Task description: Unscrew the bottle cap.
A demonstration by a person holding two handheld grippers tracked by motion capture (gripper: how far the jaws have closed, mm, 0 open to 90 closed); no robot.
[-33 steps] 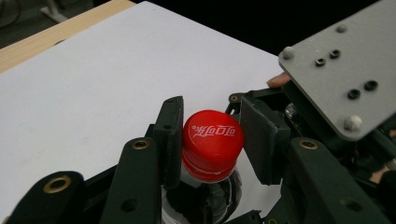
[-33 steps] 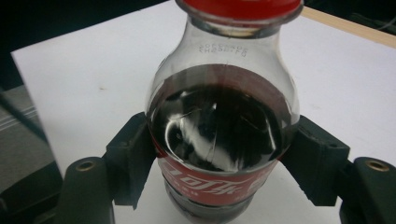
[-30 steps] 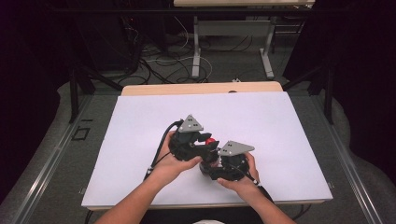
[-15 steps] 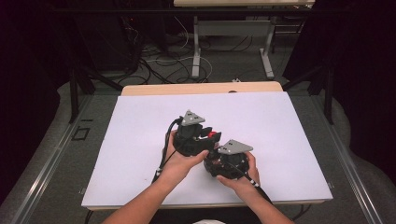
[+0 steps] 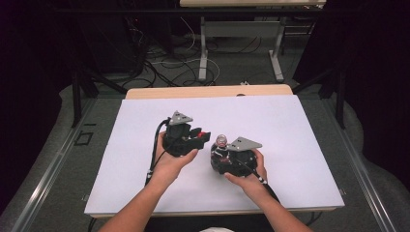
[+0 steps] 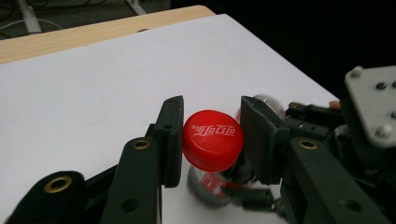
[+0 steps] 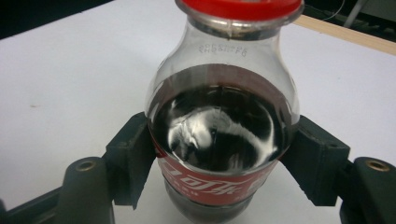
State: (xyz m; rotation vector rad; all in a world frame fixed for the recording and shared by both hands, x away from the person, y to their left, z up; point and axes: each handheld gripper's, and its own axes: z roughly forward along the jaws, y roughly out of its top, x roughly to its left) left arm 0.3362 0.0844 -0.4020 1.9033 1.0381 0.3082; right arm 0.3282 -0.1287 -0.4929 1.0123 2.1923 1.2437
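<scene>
A small cola bottle [image 7: 219, 121] with dark drink and a red label stands on the white table [image 5: 290, 125]. My right gripper [image 7: 219, 156] is shut on its body, one jaw on each side. In the high view the bottle [image 5: 221, 143] rises in front of my right gripper [image 5: 221, 153], its neck bare and uncapped. My left gripper [image 6: 212, 137] is shut on the red screw cap [image 6: 213, 140], held just off the bottle's neck. From above, the left gripper [image 5: 203, 137] and the cap [image 5: 206, 135] sit just left of the bottle.
A wooden strip [image 5: 208, 92] edges the table's far side. Beyond it are desk legs and cables on the floor [image 5: 193, 53]. White table surface lies all around both hands.
The left gripper has drawn away to the left with the red cap, opening a gap to the bottle. The bottle's bare neck now shows. The right gripper has barely moved.
</scene>
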